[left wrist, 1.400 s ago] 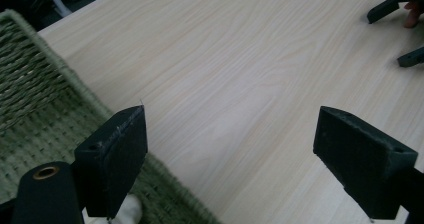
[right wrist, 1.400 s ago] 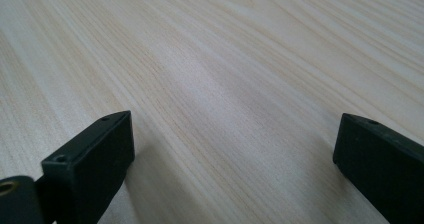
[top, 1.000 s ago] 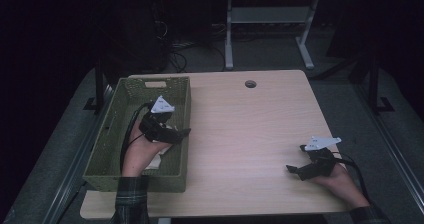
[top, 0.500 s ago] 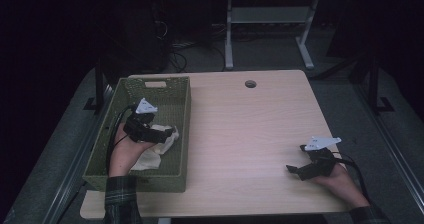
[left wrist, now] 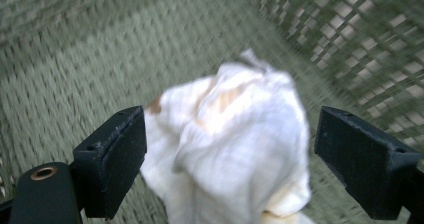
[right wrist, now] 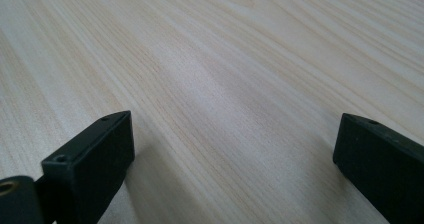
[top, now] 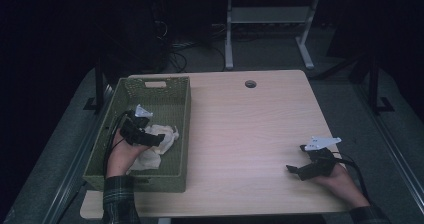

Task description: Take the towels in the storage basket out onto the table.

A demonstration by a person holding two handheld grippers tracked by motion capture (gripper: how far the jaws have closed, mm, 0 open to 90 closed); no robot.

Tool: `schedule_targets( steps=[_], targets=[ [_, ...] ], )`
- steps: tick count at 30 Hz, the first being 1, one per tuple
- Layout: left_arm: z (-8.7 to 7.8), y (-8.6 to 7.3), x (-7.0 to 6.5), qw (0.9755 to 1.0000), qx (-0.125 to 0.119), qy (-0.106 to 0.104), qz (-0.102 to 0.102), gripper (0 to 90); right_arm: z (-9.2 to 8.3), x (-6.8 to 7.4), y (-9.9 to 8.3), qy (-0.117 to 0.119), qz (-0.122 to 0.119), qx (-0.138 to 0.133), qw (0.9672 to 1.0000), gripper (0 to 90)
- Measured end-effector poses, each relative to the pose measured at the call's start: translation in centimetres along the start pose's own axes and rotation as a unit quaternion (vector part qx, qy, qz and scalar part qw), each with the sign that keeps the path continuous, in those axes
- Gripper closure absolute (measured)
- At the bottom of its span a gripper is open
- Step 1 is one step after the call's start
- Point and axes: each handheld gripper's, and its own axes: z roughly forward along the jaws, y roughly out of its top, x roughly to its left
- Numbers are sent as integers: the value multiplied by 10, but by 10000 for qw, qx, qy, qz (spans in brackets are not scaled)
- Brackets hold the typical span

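White crumpled cloth [left wrist: 230, 149] lies in the green mesh basket [top: 170, 91], right between the wide-open jaws of the left gripper [top: 152, 139], not yet pinched, so grabbing and lifting it out looks left to do, while the right gripper [top: 300, 170] rests open on the wooden table [top: 240, 129].

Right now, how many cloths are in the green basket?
1. A crumpled white cloth lies in the near half of the green basket, toward its right wall, between the open jaws of the left tongs. The hand and tongs cover part of the floor, so another could be hidden.
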Motion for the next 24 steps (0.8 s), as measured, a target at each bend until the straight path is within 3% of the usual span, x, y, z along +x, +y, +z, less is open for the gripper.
schedule_targets(
  steps=[5, 6, 11, 24],
  targets=[
    [10, -6, 2, 9993, 252, -138, -245, 127, 0, 0, 0, -1, -3, -2, 10000, 26],
    [12, -8, 3, 9987, 416, -146, -243, 127, 0, 0, 0, -1, -4, -2, 10000, 26],
    [18, -10, 3, 9966, 737, -202, -313, 127, 0, 0, 0, 0, -2, -2, 10000, 26],
    [32, -12, -1, 9920, 1235, -156, -224, 133, 0, 0, 0, -1, -4, -3, 10000, 26]
  ],
)
